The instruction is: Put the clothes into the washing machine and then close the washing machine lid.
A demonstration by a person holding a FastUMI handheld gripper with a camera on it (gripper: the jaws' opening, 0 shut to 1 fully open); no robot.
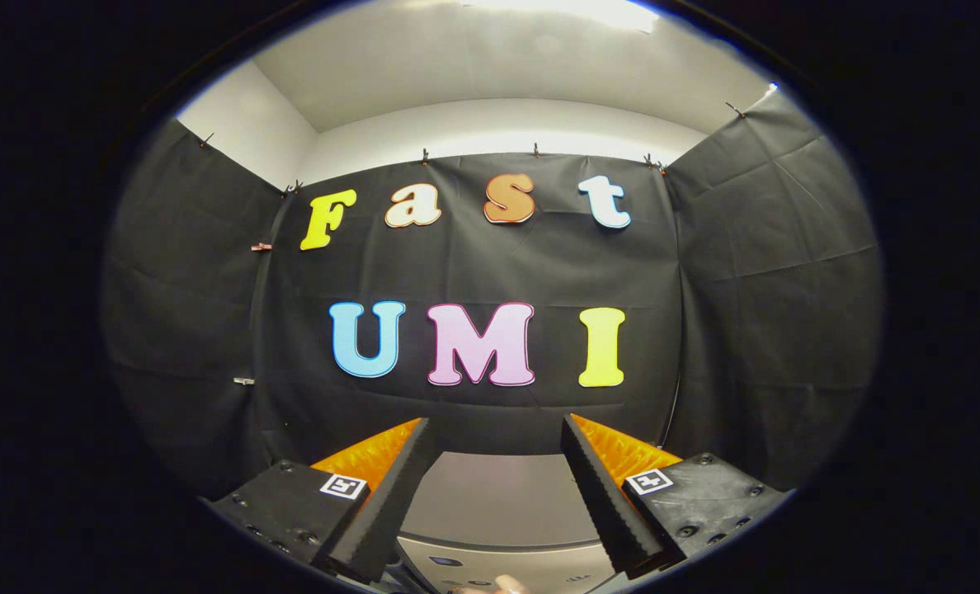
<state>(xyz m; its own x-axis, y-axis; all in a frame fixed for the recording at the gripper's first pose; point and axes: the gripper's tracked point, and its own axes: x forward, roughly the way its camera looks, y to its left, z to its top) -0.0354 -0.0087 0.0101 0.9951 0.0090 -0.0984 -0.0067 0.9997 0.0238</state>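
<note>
1. The gripper (498,458) was held level, its two fingers spread wide with nothing between them, aimed at the black cloth wall (473,272) of the booth.
2. Below and between the fingers lay the grey top of the washing machine (490,503), with a lighter control strip (506,565) at its near edge.
3. The lid looked to be down, though the joint was hard to read; the drum's contents were hidden.
4. No clothes could be seen, so where they were could not be told.
5. A risk, as I judged it: with the gripper pointed so high, a reach down for the clothes would start blind and could knock the machine's near edge.
6. If the lid was indeed down, dropping clothes would leave them on top, not inside.
</note>
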